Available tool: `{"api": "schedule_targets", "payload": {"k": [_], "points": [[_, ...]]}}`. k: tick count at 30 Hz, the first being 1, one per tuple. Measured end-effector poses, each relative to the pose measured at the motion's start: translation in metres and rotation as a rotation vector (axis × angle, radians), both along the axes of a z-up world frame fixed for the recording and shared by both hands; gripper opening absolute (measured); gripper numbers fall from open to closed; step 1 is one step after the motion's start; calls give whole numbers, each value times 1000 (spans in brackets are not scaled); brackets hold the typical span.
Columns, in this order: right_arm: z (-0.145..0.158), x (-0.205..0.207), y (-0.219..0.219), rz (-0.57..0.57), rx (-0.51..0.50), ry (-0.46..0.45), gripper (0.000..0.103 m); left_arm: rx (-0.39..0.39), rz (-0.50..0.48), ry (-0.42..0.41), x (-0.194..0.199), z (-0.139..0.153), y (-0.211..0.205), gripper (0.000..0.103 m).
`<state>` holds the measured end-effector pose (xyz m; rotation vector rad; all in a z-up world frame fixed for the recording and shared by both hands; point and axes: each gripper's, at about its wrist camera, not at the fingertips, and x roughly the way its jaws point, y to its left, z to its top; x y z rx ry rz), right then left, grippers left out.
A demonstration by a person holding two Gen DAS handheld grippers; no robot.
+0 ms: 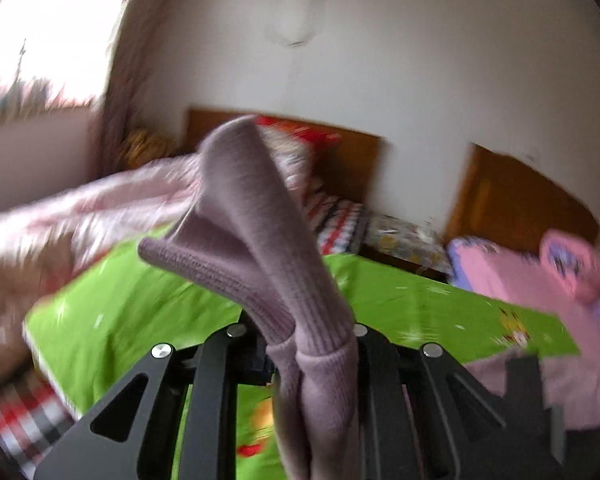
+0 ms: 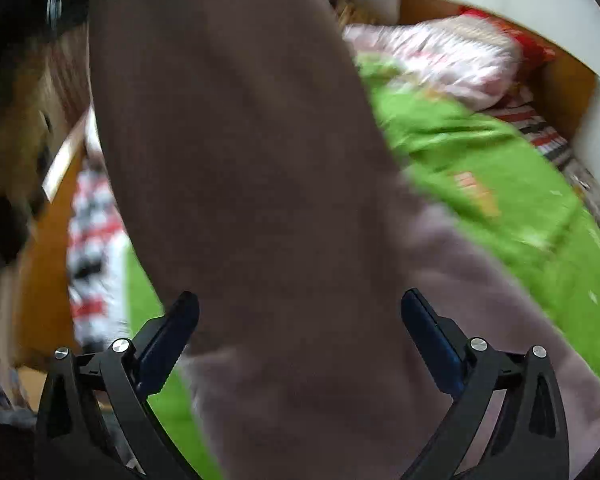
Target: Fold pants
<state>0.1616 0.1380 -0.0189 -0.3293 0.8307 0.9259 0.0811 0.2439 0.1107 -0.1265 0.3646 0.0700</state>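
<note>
Mostly the right wrist view is filled by blurred mauve knitted pants, a broad hanging panel that hides much of the bed with its bright green printed bedspread. Spread wide with nothing pressed, the right gripper has that cloth between its fingers. Seen from the left wrist, the left gripper is clamped on the ribbed cuff end, its fingertips buried in fabric. Green cover lies bare beyond, bounded by a crumpled pink quilt.
</note>
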Motion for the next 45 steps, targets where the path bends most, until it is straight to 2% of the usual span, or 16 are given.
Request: {"api": "schedule_targets", "payload": {"k": [3, 6, 9, 11, 13, 15, 18, 20, 21, 24, 26, 29, 34, 39, 43, 45], "points": [[39, 12, -104, -247, 226, 15, 98, 132, -122, -18, 2, 17, -71, 15], [56, 16, -222, -518, 409, 30, 98, 192, -276, -3, 5, 9, -152, 15], [56, 3, -315, -737, 468, 4, 98, 305, -440, 101, 11, -39, -238, 18], [50, -9, -355, -826, 484, 6, 98, 399, -583, 265, 15, -95, -290, 23], [36, -26, -389, -901, 482, 41, 98, 476, -666, 376, 7, -135, -316, 23], [24, -39, -402, -928, 473, 74, 98, 504, -662, 365, -6, -146, -314, 27], [4, -50, -400, -890, 478, 150, 98, 256, -685, 302, -20, -117, -264, 55], [-10, -54, -392, -835, 498, 229, 98, 129, -629, 224, -26, -96, -228, 92], [-17, -56, -380, -791, 510, 282, 98, 64, -561, 188, -29, -86, -200, 94], [-27, -60, -351, -699, 539, 376, 98, -35, -406, 185, -30, -80, -143, 94], [-32, -61, -330, -632, 554, 453, 98, -53, -322, 214, -34, -87, -117, 94], [-32, -65, -303, -596, 450, 481, 98, -55, -259, 249, -36, -103, -94, 94], [-34, -66, -282, -584, 366, 514, 98, -16, -246, 313, -34, -129, -93, 94], [-29, -54, -282, -646, 408, 519, 94, 40, -285, 351, -30, -149, -96, 94], [-32, -49, -291, -728, 423, 503, 61, 13, -296, 355, -28, -154, -88, 97], [-38, -46, -300, -764, 443, 516, 55, 7, -296, 360, -30, -155, -87, 97]]}}
